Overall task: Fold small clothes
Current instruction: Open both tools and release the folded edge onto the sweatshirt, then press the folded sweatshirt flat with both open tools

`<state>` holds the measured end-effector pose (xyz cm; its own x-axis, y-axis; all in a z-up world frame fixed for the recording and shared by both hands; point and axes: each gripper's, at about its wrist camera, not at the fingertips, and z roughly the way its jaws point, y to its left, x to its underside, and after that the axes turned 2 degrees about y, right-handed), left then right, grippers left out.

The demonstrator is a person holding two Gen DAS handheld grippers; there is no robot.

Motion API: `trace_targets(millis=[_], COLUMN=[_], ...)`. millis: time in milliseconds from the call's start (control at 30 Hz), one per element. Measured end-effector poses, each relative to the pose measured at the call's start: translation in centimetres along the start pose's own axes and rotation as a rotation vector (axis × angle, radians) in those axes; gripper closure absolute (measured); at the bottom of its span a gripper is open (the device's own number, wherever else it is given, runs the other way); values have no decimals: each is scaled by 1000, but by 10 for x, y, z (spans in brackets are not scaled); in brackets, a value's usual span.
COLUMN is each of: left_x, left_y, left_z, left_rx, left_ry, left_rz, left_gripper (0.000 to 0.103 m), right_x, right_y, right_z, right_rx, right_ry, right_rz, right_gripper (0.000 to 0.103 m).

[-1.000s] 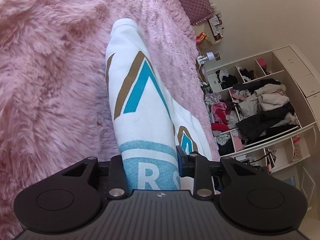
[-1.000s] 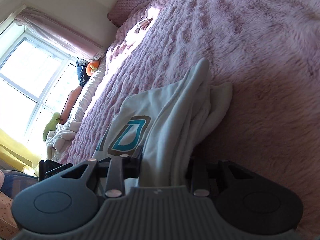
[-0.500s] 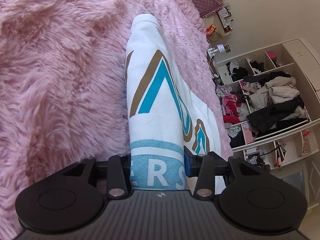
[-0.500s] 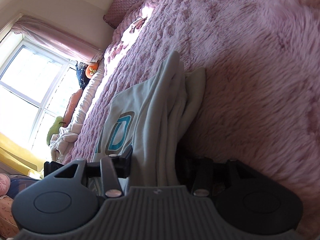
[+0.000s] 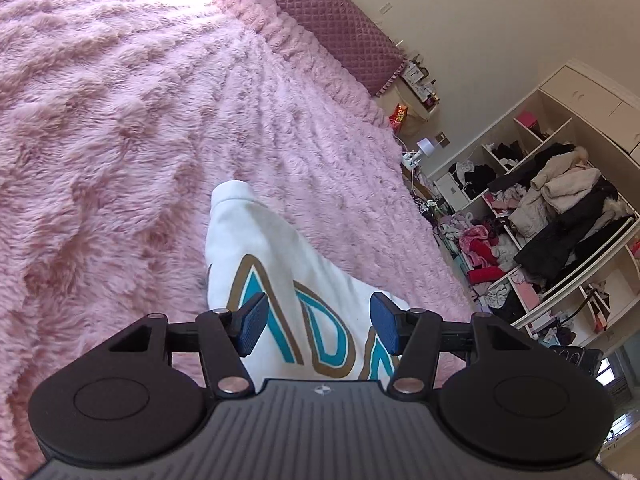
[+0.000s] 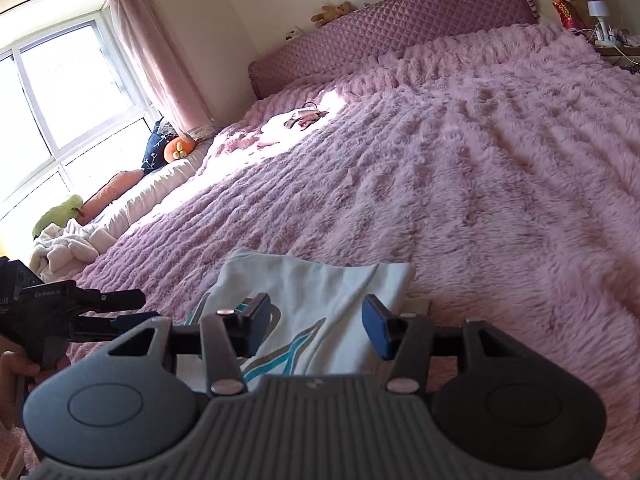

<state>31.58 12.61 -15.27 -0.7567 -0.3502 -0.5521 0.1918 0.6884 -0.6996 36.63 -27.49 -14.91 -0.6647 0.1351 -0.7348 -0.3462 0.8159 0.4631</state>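
A small white garment (image 5: 276, 264) with teal and brown lettering lies folded on the pink furry bedspread (image 5: 100, 128). My left gripper (image 5: 318, 326) is open and empty, its blue pads (image 5: 252, 322) just above the garment's near part. In the right wrist view the garment (image 6: 320, 292) lies flat under my right gripper (image 6: 316, 326), which is open and empty too. The left gripper (image 6: 100, 312) shows at the left edge of that view, beside the garment.
The quilted headboard (image 6: 380, 36) is at the far end of the bed. Open shelves stuffed with clothes (image 5: 552, 216) stand to the right. Cushions and a crumpled cloth (image 6: 64, 244) lie under the window (image 6: 52, 92). A nightstand with a lamp (image 6: 596, 12) is far right.
Both grippers have let go of the garment and opened. They have lifted and tilted up, so more of the bed and room shows. The garment now lies flat on the bedspread.
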Motion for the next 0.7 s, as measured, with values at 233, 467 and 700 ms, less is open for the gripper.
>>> trace_targets(millis=[233,467,700], left_x=[-9,-3,5], left_y=[24,38,-14], left_z=[61,62,18], left_rx=[-26,-20,-34], left_ry=[48,61,63], left_rz=[-49,-71,42], left_gripper=[40,47,46], right_x=[-3,-3,-13], right_y=[-11,-29,10], right_z=[64,79,55], right_rx=[40,51,166], right_ry=[70,80,92], right_rz=[-11,21,-79], right_gripper=[62,66,65])
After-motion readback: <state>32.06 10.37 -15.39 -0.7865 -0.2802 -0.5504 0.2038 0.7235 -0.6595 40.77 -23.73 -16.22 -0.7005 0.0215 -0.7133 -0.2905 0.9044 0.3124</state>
